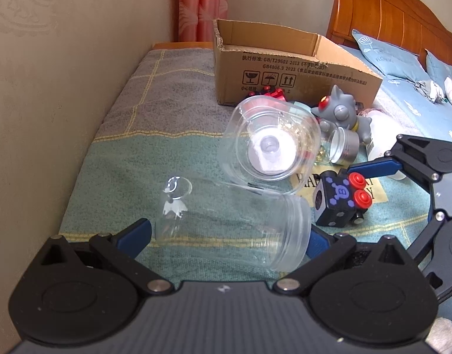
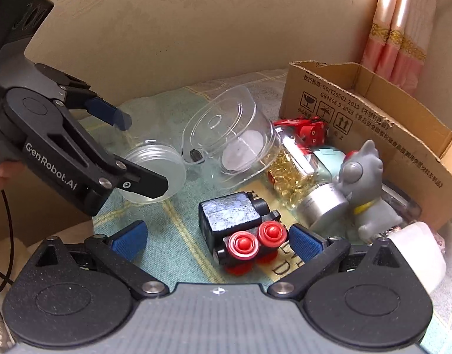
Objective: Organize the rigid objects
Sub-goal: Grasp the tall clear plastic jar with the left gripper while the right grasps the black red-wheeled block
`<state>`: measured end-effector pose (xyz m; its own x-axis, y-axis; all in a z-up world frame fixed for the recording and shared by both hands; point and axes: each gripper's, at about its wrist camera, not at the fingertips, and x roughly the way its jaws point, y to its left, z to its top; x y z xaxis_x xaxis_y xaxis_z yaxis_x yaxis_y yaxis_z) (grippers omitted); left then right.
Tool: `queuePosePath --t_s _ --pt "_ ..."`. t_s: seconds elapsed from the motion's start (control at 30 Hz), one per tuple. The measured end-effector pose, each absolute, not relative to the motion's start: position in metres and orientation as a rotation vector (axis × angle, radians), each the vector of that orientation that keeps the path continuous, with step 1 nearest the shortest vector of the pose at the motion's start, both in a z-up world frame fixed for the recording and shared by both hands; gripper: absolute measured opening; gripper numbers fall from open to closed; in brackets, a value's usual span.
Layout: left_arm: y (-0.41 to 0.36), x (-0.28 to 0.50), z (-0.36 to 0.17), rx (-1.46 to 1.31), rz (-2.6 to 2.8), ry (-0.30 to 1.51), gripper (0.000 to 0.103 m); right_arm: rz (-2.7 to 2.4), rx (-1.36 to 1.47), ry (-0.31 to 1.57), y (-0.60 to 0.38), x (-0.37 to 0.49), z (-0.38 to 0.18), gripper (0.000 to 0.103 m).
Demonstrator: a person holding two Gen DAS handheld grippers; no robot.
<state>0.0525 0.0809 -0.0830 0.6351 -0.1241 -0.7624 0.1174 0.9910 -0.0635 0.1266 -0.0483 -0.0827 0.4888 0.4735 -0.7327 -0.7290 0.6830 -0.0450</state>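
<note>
Lifting the clear jar (image 1: 234,227) slowly into the cardboard box (image 1: 285,67) would have been smart, since it was see-through and slippery. The left gripper (image 1: 229,233) squeezed it on its side above the blanket (image 1: 122,153). The right gripper (image 2: 217,242) was wide around the black toy (image 2: 234,221).

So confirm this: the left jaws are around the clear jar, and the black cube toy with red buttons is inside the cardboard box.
Not quite. The left gripper does have its jaws around the clear jar, but the black cube toy lies on the blanket, outside the cardboard box. The right wrist view shows it between the right jaws.
</note>
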Motion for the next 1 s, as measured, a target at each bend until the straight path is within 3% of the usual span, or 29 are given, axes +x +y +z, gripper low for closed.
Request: queuePosePath --t_s 0.27,0.33,0.4,0.77,1.0 --pt "0.080 0.053 -0.080 -0.002 -0.144 0.866 0.102 0.813 -0.374 0.784 -0.052 0.124 -0.076 0.103" --pt "0.080 0.054 -0.079 -0.001 -0.145 0.864 0.102 0.806 -0.369 0.775 -0.051 0.130 -0.076 0.098" --pt "0.080 0.053 -0.078 0.004 -0.148 0.862 0.102 0.810 -0.370 0.777 -0.048 0.135 -0.077 0.085" --pt "0.078 0.053 -0.075 0.022 -0.155 0.864 0.097 0.779 -0.422 0.759 -0.042 0.134 -0.079 0.061" --pt "0.079 0.054 -0.071 0.021 -0.156 0.874 0.093 0.730 -0.468 0.761 -0.040 0.125 -0.075 0.059"
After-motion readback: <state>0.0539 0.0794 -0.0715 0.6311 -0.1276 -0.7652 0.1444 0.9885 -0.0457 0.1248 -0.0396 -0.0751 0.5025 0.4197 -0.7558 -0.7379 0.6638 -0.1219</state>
